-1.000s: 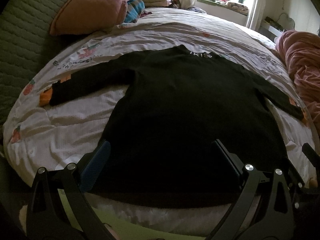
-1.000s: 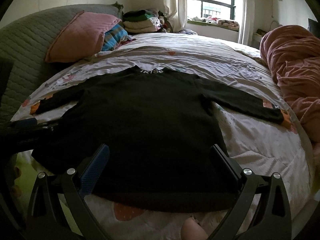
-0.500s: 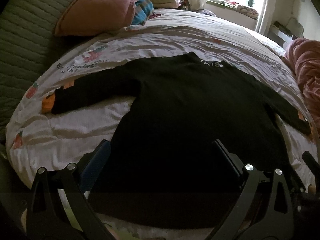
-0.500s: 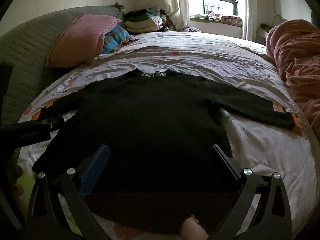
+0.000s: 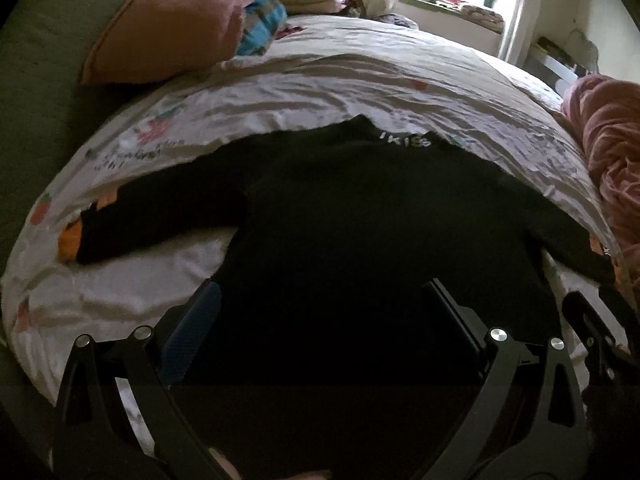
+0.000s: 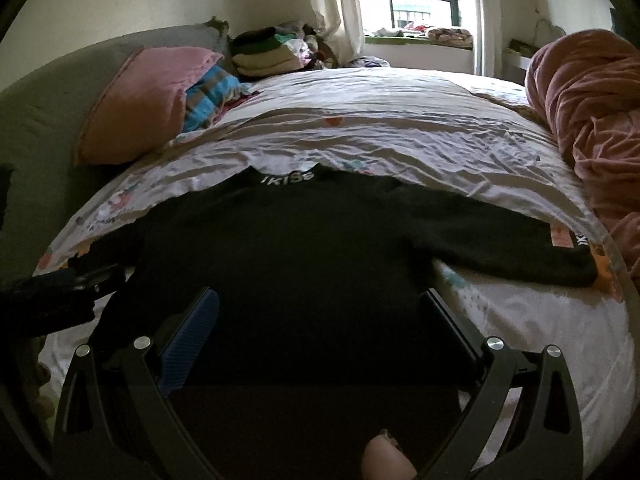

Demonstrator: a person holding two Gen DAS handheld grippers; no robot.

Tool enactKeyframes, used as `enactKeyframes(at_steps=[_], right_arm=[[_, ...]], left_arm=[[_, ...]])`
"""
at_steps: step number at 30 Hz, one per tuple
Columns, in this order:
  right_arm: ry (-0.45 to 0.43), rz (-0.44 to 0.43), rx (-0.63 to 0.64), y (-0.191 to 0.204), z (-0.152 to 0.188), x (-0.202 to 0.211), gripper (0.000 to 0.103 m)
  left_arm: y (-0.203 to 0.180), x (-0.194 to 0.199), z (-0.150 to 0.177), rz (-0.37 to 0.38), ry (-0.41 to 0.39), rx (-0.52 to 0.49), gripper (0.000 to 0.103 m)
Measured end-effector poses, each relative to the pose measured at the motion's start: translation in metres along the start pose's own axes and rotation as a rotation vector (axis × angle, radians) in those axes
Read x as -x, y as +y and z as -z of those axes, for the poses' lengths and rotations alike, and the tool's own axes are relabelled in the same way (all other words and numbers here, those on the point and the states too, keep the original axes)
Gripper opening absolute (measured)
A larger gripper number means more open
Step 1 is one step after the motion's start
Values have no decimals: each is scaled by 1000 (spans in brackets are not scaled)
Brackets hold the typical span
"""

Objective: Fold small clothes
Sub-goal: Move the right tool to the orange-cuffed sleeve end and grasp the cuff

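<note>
Both grippers, left gripper (image 5: 320, 316) and right gripper (image 6: 320, 316), hover fingers wide over the black sweater (image 5: 360, 240) at frame centre; a shallow pinch risks snagging the bedsheet (image 5: 360, 80).

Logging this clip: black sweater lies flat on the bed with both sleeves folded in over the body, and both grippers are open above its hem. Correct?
Not quite. The black sweater has both sleeves spread outward, not folded in; the right wrist view shows it. The left gripper and right gripper are open above the hem.
</note>
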State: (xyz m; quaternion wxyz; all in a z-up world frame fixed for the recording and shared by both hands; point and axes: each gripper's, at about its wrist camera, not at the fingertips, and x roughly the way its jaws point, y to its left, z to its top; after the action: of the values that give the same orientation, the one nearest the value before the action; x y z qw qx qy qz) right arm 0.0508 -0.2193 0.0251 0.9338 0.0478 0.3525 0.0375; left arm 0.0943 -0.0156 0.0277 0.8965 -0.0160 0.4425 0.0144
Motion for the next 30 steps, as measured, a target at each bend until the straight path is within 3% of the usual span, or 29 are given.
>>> enactKeyframes(at_steps=[16,30], right_arm=[[-61,114,-128,-66,-39,-14,99],[-46,244,-267,-143,-30,-24,99]], left_arm=[[-51,-24,-36,44,-1,-69,94],[-76,-54,-39,58,20,-90,94]])
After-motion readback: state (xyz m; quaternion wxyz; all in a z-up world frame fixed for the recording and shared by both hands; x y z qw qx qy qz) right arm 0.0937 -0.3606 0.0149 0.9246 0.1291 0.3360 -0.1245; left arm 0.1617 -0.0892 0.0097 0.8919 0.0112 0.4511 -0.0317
